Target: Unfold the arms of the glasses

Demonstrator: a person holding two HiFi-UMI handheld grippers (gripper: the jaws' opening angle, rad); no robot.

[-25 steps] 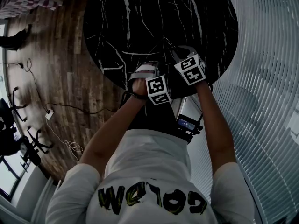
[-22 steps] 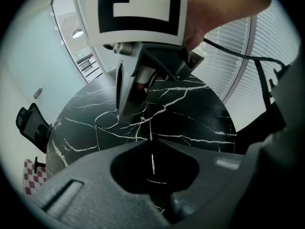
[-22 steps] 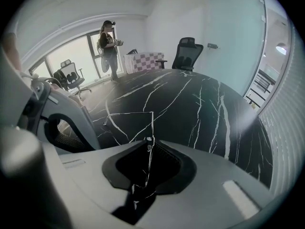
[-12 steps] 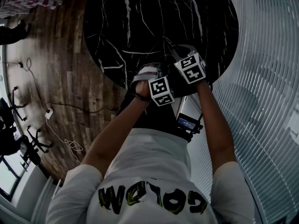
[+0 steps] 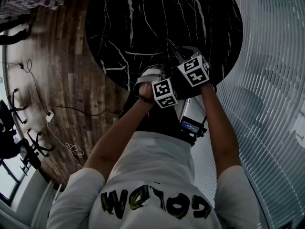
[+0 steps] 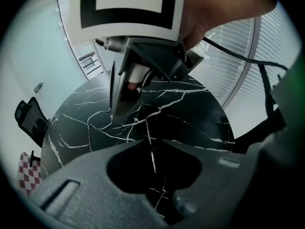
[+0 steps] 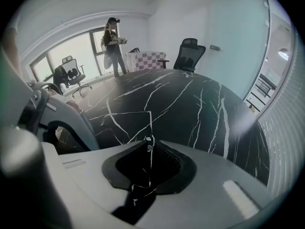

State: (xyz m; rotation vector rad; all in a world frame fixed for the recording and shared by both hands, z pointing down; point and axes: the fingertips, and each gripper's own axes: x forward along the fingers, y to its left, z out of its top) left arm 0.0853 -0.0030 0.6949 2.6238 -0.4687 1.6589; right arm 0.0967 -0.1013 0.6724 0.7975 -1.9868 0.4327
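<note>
- We hold the glasses (image 7: 148, 144) over the near edge of the round black desk (image 5: 143, 23), the edge closest to us.
- The jaws of our right gripper (image 7: 149, 140) are closed on the thin frame by its hinge.
- The jaws of our left gripper (image 6: 148, 141) have just been opening. One thin arm (image 6: 151, 152) of the glasses runs between them, no longer pinched.

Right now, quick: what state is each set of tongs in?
Left tongs: have just been opening, now open, glasses arm between them.
Right tongs: closed on the glasses.
</note>
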